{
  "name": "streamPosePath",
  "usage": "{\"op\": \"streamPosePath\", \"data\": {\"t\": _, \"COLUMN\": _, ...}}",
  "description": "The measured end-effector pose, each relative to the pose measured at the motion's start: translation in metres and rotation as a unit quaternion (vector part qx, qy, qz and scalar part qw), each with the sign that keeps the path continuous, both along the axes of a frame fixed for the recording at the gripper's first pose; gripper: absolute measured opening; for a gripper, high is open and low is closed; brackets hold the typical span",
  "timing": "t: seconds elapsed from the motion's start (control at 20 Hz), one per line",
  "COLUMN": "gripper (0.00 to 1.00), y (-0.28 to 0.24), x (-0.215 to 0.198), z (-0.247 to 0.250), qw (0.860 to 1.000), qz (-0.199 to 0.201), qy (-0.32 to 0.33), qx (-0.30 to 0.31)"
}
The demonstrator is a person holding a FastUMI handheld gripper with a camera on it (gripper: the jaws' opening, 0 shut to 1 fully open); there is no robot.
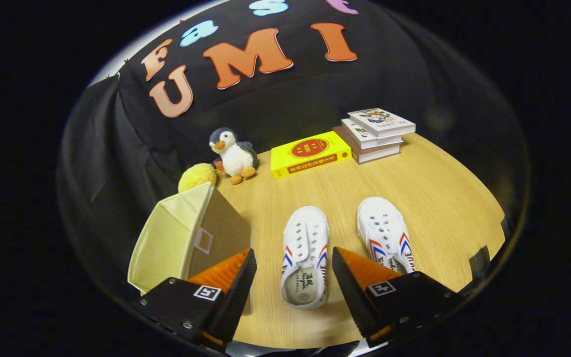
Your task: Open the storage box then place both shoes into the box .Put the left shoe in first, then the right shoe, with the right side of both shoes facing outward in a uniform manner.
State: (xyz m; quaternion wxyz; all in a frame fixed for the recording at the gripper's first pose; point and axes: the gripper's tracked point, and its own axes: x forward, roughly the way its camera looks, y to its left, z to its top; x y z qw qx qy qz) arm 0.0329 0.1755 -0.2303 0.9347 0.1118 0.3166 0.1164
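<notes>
The tool is hovering with its fingers spread wide, gripping nothing. The left shoe is lying between the fingers on the tabletop, the right shoe just beside it past one finger. The storage box is standing open by the other finger.

Matt wood-grain table; canvas-like shoes (metal eyelets); soft fabric box; plush penguin.
</notes>
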Motion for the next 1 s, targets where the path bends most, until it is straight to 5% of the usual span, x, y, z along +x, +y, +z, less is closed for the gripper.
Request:
{"op": "streamPosePath", "data": {"t": 0.45, "gripper": 0.51, "y": -0.007, "x": 0.023, "z": -0.066, "qw": 0.997, "qz": 0.023, "qy": 0.038, "qx": -0.063}}
{"op": "streamPosePath", "data": {"t": 1.0, "gripper": 0.46, "y": 0.005, "x": 0.039, "z": -0.103, "qw": 0.994, "qz": 0.053, "qy": 0.085, "qx": -0.043}}
